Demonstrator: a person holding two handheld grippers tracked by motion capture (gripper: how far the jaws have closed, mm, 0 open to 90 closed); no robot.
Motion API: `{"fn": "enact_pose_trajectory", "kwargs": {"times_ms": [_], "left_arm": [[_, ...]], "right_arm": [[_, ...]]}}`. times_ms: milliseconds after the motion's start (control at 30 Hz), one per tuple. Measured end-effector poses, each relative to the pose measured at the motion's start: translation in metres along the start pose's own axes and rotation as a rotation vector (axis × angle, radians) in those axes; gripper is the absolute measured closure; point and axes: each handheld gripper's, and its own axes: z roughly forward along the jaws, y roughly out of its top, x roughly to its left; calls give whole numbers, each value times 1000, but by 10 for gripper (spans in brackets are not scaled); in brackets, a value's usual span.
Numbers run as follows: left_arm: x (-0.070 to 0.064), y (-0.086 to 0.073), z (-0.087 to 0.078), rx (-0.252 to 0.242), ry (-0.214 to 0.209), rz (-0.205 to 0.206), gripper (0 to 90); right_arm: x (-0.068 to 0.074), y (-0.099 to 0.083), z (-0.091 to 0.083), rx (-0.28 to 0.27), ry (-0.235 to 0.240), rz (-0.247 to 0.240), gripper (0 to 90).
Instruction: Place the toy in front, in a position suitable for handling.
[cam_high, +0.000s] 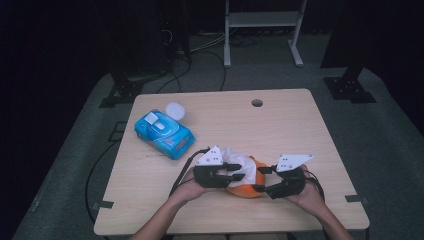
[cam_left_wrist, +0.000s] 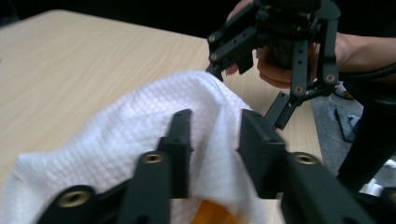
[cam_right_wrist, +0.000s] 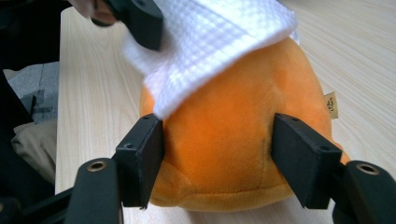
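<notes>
Round orange plush toy sits on tabletop, near front edge. Right hand-held gripper clamps toy's right flank, steadying it. Left hand-held gripper, at toy's left, pinches white textured wipe cloth draped over toy's top. Cloth lies between both grippers.

A light wooden table with rounded corners stands on a grey carpet. A small round hole sits near the table's far edge. Beyond the table the room is dark. A white metal frame stands on the floor at the back, and black stand bases rest on the carpet at both far corners. Black cables trail across the floor. Light falls mainly on the tabletop.
</notes>
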Motion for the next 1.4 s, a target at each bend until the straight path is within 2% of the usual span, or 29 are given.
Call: {"fn": "enact_pose_trajectory", "kwargs": {"times_ms": [33,100,167,233,267,300,367,400,433,467,500,533,600,733,800,933,1033,1100,1133,1200,1267,1300,1400], "left_arm": [[1,2,-2,-10,3,0,559],[6,5,-4,-27,8,-29,490],[12,8,-1,-3,17,-48,407],[14,7,1,16,23,-50,374],[18,5,6,45,34,-60,357],[18,5,6,45,34,-60,355],[21,4,8,39,34,-71,370],[22,2,11,54,51,-52,396],[22,2,11,54,51,-52,439],[23,0,12,73,63,-36,439],[23,-3,13,82,67,-41,492],[23,-6,13,86,64,-54,591],[23,-12,11,89,54,-71,609],[18,-18,2,81,48,-106,624],[14,-21,-1,78,44,-121,624],[3,-29,-10,62,9,-139,620],[1,-33,-13,50,-8,-159,612],[2,-34,-15,44,-10,-162,611],[2,-33,-17,39,-13,-161,608],[4,-29,-19,15,-1,-154,621],[5,-22,-20,-12,-8,-145,621],[4,-18,-18,-11,-8,-135,621],[0,-15,-7,34,-1,-78,663]], "right_arm": [[0,0,0,2,0,1,342],[0,0,0,4,0,2,343],[0,0,0,4,1,-2,343],[0,0,1,3,1,-3,343],[0,0,1,3,-1,-4,343],[0,0,1,3,-1,-4,343],[0,0,1,3,-5,-8,341],[0,0,1,3,-7,-2,340],[0,0,1,-2,-10,-2,337],[0,0,1,-2,-10,-2,337],[1,1,2,-7,-16,-4,332],[3,2,4,-5,-29,-15,328],[5,2,5,1,-35,-22,332],[9,6,8,21,-81,-81,351],[8,6,9,27,-91,-91,346],[6,4,9,33,-88,-85,323],[7,4,10,15,-45,-89,324],[9,5,12,19,-37,-101,347],[10,6,13,28,-37,-107,397],[11,7,13,37,-37,-112,428],[10,6,13,31,-33,-108,435],[10,6,13,31,-33,-108,435],[12,8,14,36,-36,-111,443]]}}
